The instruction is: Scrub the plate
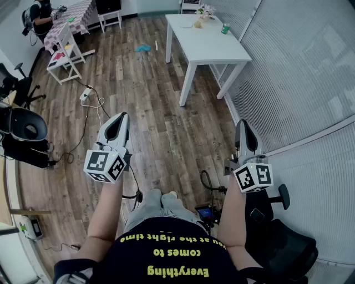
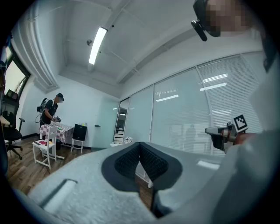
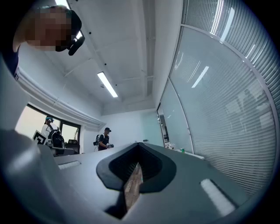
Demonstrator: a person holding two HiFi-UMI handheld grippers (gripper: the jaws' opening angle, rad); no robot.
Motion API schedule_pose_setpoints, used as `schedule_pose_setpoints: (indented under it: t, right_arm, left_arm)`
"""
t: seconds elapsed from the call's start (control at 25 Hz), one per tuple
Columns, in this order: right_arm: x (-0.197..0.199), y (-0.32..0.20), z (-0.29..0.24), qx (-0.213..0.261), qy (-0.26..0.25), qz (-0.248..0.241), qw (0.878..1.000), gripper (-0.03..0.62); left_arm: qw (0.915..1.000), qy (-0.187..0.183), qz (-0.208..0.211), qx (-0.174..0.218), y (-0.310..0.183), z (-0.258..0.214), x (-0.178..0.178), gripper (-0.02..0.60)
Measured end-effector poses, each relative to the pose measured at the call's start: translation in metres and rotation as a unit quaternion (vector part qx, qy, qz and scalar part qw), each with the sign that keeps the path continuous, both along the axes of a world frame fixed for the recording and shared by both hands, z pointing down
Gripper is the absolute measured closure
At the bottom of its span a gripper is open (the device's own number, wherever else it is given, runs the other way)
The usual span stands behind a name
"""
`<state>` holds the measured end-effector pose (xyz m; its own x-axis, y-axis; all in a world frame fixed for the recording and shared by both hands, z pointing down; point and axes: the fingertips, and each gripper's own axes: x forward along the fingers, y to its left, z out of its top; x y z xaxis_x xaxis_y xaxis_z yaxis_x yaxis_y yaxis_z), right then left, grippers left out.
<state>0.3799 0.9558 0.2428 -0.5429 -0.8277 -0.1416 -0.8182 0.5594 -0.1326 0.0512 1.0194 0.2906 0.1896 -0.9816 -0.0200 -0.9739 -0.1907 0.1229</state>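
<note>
One person [image 1: 41,14] stands at the far upper left of the head view, at a table with a chequered cloth [image 1: 75,12], a white chair [image 1: 66,52] just in front of it. A black office chair [image 1: 25,130] sits at the left edge, and a power strip [image 1: 86,95] trails its cables across the wood-plank floor [image 1: 155,111].

Left of centre, the left gripper [image 1: 117,123] is held out level over the floor. Seen in its own view, the left gripper [image 2: 140,146] has its ribbed pads [image 2: 153,162] pressed together with nothing between them. A small teal object [image 1: 143,48] lies on the floor beyond it.

A white table [image 1: 208,47] stands at upper centre, well apart from both grippers. A green can [image 1: 225,29], a small bunch of flowers [image 1: 205,10] and a few pale items sit at its far end. They are too small to tell whether the plate is among them.

To the right, the right gripper [image 1: 244,128] points out tilted slightly upward. In its own view the right gripper [image 3: 139,148] is likewise closed and empty, and only a sliver of floor shows through the slot below the pads. A glass wall with blinds [image 1: 299,66] runs down the right side, and a second black office chair [image 1: 283,238] stands in the lower right corner
</note>
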Motion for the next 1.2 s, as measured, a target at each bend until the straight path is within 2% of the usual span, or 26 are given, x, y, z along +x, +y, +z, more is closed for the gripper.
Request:
schedule_pose_setpoints:
  t: [0.48,0.68,0.84,1.2]
  right_arm:
    - [0.014,-0.030,0.000,0.000,-0.006,-0.020,1.000,0.591]
    - [0.022,-0.030,-0.008,0.023,-0.007,-0.020,1.000,0.589]
    - [0.019,-0.037,-0.008,0.021,-0.023,-0.031,0.999,0.589]
    - [-0.011,-0.077,0.008,-0.002,-0.026,-0.051,0.998,0.589]
  left_arm:
    - [0.9997,-0.021,-0.006,0.014,-0.038,-0.015,0.029,0.580]
    - [0.9996,-0.024,-0.010,0.014,-0.042,-0.013,0.040,0.580]
    - [0.9994,-0.025,-0.018,0.014,-0.048,-0.011,0.040,0.580]
    - [0.9991,-0.028,-0.023,0.021,-0.084,-0.013,0.025,0.580]
